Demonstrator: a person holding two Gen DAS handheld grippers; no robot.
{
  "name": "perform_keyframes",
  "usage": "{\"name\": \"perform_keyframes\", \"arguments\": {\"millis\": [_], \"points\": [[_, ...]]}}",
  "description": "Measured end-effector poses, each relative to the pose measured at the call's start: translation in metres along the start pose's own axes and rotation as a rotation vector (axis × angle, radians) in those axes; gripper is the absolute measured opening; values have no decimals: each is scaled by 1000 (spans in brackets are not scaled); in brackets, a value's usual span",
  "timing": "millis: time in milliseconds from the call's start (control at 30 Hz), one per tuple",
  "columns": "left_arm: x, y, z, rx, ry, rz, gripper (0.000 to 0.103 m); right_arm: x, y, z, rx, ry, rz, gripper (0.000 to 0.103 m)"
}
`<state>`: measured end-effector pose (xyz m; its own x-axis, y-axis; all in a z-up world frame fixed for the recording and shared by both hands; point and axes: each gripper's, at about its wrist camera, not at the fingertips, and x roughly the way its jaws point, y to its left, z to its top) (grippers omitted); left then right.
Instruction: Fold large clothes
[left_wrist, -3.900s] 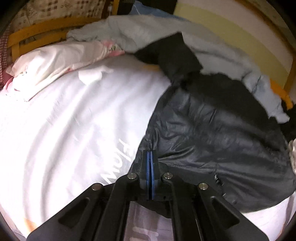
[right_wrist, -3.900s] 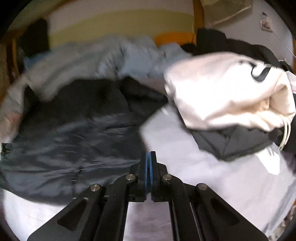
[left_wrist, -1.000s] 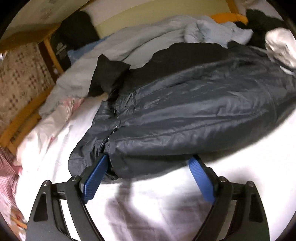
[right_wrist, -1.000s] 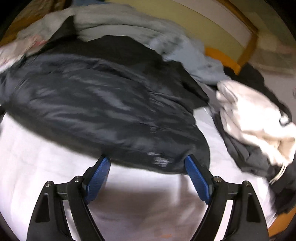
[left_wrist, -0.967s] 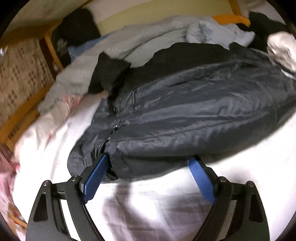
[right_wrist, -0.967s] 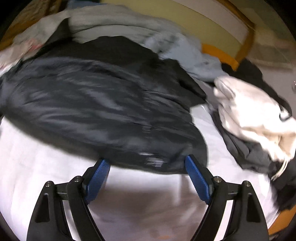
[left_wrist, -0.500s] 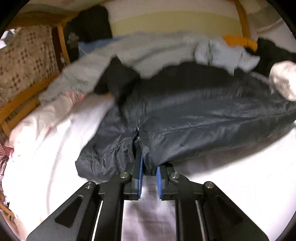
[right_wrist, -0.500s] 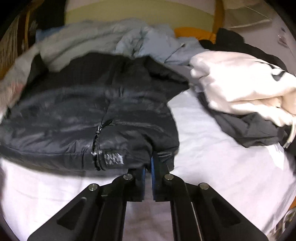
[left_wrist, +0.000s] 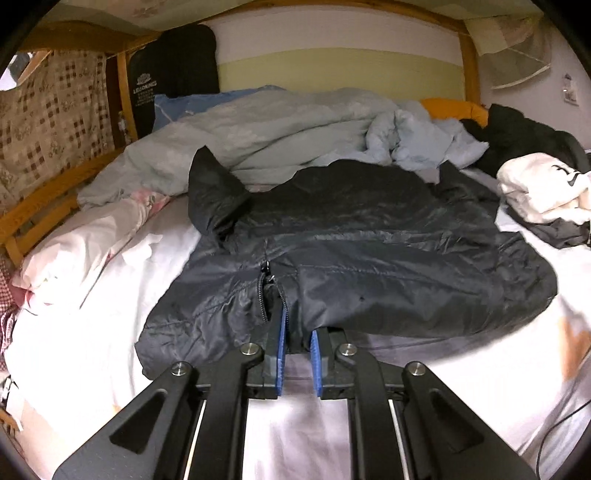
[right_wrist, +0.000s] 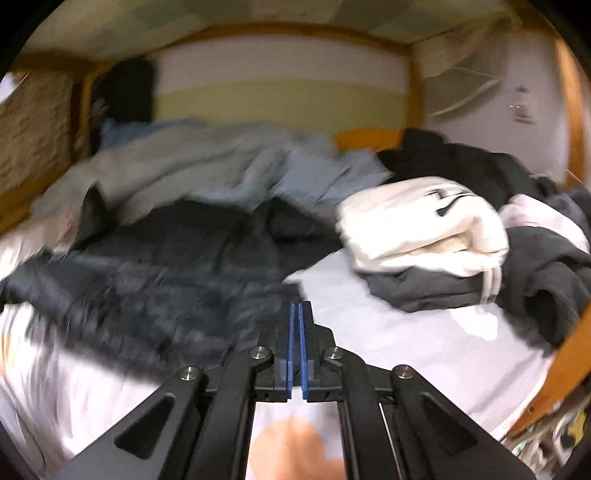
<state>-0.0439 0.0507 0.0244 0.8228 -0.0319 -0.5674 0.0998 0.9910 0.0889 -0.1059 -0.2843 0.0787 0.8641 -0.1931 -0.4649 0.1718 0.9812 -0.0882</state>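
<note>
Since a second ago, both grippers have gone from wide open at the near hem of the dark puffer jacket (left_wrist: 369, 258) to pinched down on it, and the jacket now lies flatter and more squarely across the white bedsheet (left_wrist: 92, 314). The left gripper (left_wrist: 296, 332) has its blue pads clamped on a bunch of the hem just beside the open bottom end of the zipper (left_wrist: 264, 291), with a thick fold of fabric held between the fingers. In the right wrist view, which is blurred by motion, the right gripper (right_wrist: 296, 321) has its fingers pressed nearly together at the jacket's near right corner; it appears to be gripping the hem edge, though the blur makes this uncertain. The jacket sits mid-bed, in front of a rumpled pale blue duvet (left_wrist: 277, 129), with a cream hoodie (right_wrist: 424, 221) piled on dark clothes to the right. The step in hand looks like spreading and straightening the jacket before the first fold. The next move likely calls for both grippers pulling the hem taut together, keeping it level, then carrying it up toward the collar.
</note>
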Motion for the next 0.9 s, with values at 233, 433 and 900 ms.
{"name": "perform_keyframes", "arguments": {"millis": [233,433,900], "points": [[25,28,-3,-165,68,-50,11,27,43,-21,-84,67,133,67],[30,31,-7,-176,72,-32,11,28,105,-51,-393,113,263,67],[13,34,-12,-181,38,6,10,57,99,-62,-391,50,-149,8]]}}
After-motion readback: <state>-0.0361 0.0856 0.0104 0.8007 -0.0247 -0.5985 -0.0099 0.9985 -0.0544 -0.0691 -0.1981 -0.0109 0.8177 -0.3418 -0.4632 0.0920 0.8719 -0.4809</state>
